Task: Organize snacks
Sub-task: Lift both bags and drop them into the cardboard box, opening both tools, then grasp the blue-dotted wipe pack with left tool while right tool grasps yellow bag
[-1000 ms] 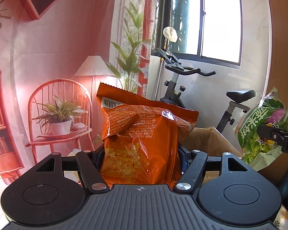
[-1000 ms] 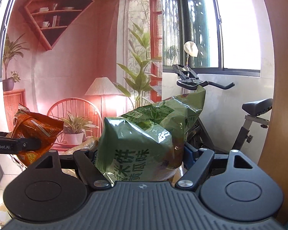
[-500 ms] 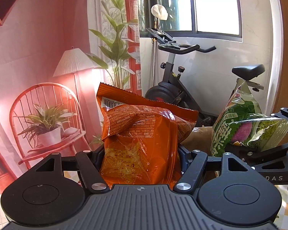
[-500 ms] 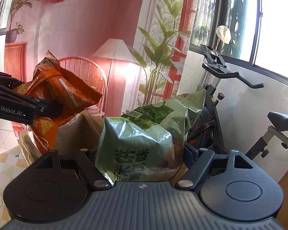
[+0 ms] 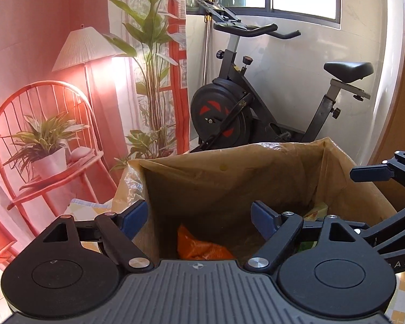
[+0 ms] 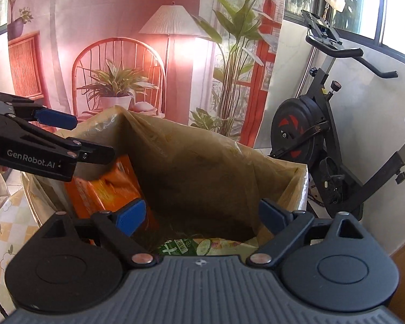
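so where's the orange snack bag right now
The orange snack bag lies inside the lined cardboard box, against its left wall in the right wrist view, below the open left gripper; the green snack bag lies right of it.

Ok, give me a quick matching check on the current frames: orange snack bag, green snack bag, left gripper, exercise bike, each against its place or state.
Things:
1. orange snack bag
2. green snack bag
3. left gripper
4. exercise bike

Places or states:
A. beyond the lined box, by the window wall
B. inside the box, leaning at its left side in the right wrist view
C. jaws open, nothing between them
D. low in the box, just ahead of the right gripper

Pairs: 1-B, 2-D, 3-C, 4-A
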Demonstrator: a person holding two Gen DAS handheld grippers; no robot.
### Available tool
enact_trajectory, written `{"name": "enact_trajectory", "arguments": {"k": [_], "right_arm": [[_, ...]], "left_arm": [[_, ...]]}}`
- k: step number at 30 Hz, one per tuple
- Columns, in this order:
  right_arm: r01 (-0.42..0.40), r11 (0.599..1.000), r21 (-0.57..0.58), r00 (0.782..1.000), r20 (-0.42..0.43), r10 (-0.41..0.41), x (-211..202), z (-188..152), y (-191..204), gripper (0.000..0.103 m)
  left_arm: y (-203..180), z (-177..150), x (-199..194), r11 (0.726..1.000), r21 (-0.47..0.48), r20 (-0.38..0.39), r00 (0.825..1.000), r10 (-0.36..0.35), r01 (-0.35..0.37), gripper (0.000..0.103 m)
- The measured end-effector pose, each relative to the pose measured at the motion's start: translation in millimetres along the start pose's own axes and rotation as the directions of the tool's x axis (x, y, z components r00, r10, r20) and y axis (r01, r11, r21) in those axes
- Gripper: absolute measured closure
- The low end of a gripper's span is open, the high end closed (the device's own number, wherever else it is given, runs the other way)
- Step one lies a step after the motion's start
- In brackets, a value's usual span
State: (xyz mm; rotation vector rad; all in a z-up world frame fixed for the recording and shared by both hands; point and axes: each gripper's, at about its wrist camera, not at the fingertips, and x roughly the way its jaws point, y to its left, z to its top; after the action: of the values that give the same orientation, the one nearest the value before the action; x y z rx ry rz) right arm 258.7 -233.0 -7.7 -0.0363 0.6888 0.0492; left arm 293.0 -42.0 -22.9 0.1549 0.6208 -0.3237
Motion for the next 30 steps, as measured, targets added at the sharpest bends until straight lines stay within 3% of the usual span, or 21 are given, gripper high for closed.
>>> {"name": "enact_trajectory", "arguments": {"k": [4, 9, 14, 21, 26, 30], "right_arm": [[-0.029, 0.998, 0.054, 0.997, 0.069, 0.025, -30.9, -11.1, 0.5, 0.01], [-0.111, 0.989, 0.101, 0.973, 0.211, 0.088, -81.1, -37.7, 5.5, 0.01], [-0.096, 0.99, 0.105, 0.969, 0.236, 0.069, -102.0, -71.5, 16.4, 0.011], [-0.061, 0.984, 0.17, 0.987, 0.156, 0.034, -97.4, -131.5, 30.6, 0.016], [-0.049, 0.995, 0.083, 0.998, 0.055, 0.045, -85.7, -167.9, 48.0, 0.017], [-0.047, 0.999, -0.011, 0.999, -0.01, 0.047, -82.1, -186.3, 57.0, 0.017]], "left_arm": [[5.8, -5.1, -24.4, 1.0, -0.028, 0.039, 0.999, -0.008, 0.01, 0.018], [26.9, -25.7, -69.4, 0.995, -0.094, 0.082, 0.997, -0.008, 0.016, 0.018], [56.5, -63.9, -106.8, 0.984, -0.173, 0.094, 0.994, 0.048, -0.031, 0.018], [84.1, -128.8, -128.0, 0.957, -0.273, 0.027, 0.994, 0.11, -0.099, 0.018], [87.1, -170.2, -127.0, 0.948, -0.287, -0.029, 0.99, 0.135, -0.138, 0.019], [83.1, -195.2, -120.1, 0.939, -0.323, -0.074, 0.992, 0.098, -0.117, 0.019]]}}
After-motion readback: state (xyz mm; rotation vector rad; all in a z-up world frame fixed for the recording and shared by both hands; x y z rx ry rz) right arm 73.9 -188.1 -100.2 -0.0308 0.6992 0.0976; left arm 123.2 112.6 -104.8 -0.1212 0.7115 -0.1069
